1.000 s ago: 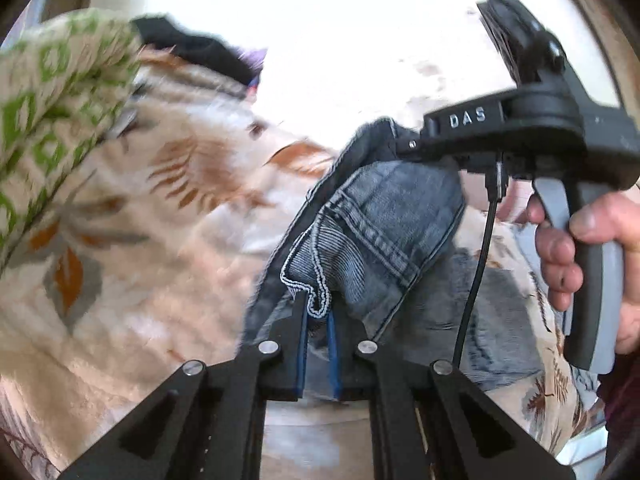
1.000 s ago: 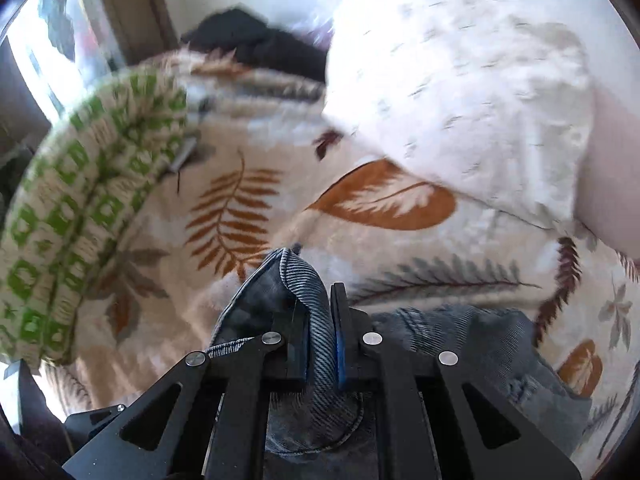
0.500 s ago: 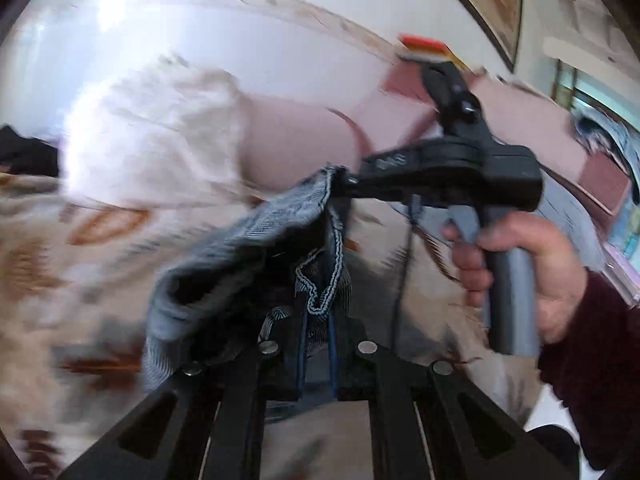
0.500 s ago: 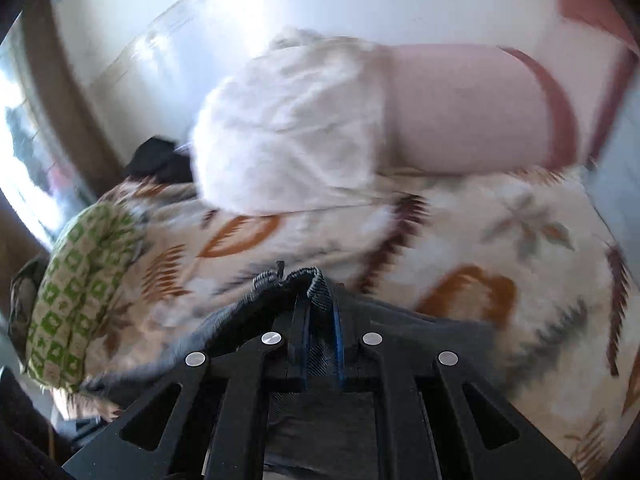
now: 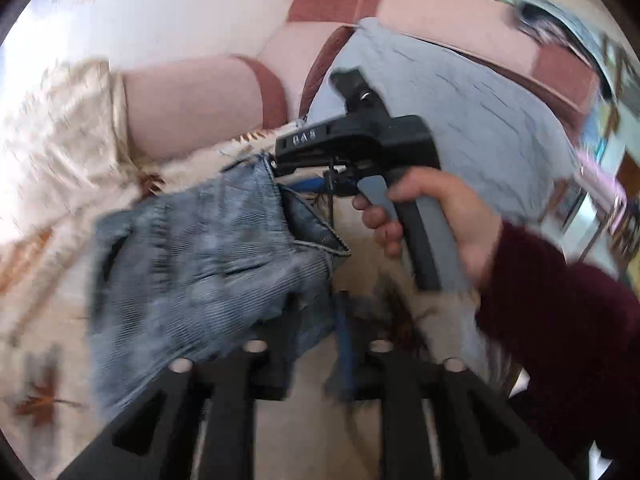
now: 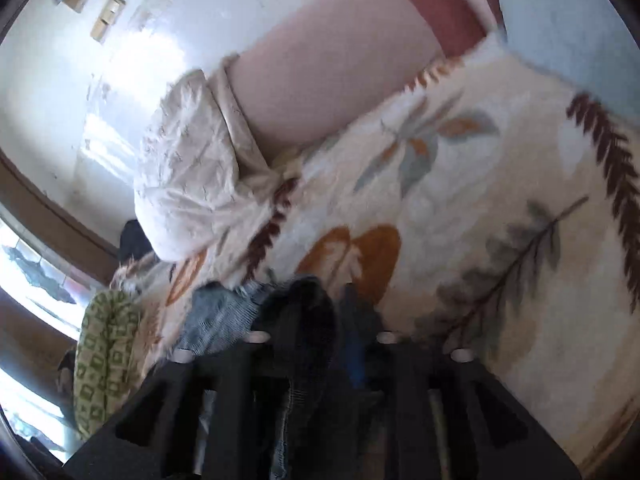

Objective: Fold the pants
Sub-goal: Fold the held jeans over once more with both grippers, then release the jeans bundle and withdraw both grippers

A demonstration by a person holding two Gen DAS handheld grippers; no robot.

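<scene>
The blue denim pants (image 5: 200, 264) lie bunched on the leaf-print blanket, blurred by motion. In the left wrist view my left gripper (image 5: 316, 320) has its jaws opening. The denim edge drapes over the left finger, and the blue pad of the right finger (image 5: 344, 340) stands bare. A hand (image 5: 452, 216) holds my right gripper (image 5: 280, 176), whose tips sit at the far edge of the pants. In the right wrist view that gripper (image 6: 326, 304) is also opening, with a dark fold of the pants (image 6: 304, 316) loose between its fingers.
The leaf-print blanket (image 6: 460, 184) covers the bed. A white pillow (image 6: 184, 176) and a pink bolster (image 6: 320, 80) lie at its far end, and a grey-blue pillow (image 5: 460, 112) is to the right. A green patterned cloth (image 6: 104, 360) lies at the left. A dark red sleeve (image 5: 560, 320) is close by.
Both grippers swung across the bed toward the pillows, carrying the denim edge. Their jaws, shut on the denim before, have come apart and the cloth has slackened.
</scene>
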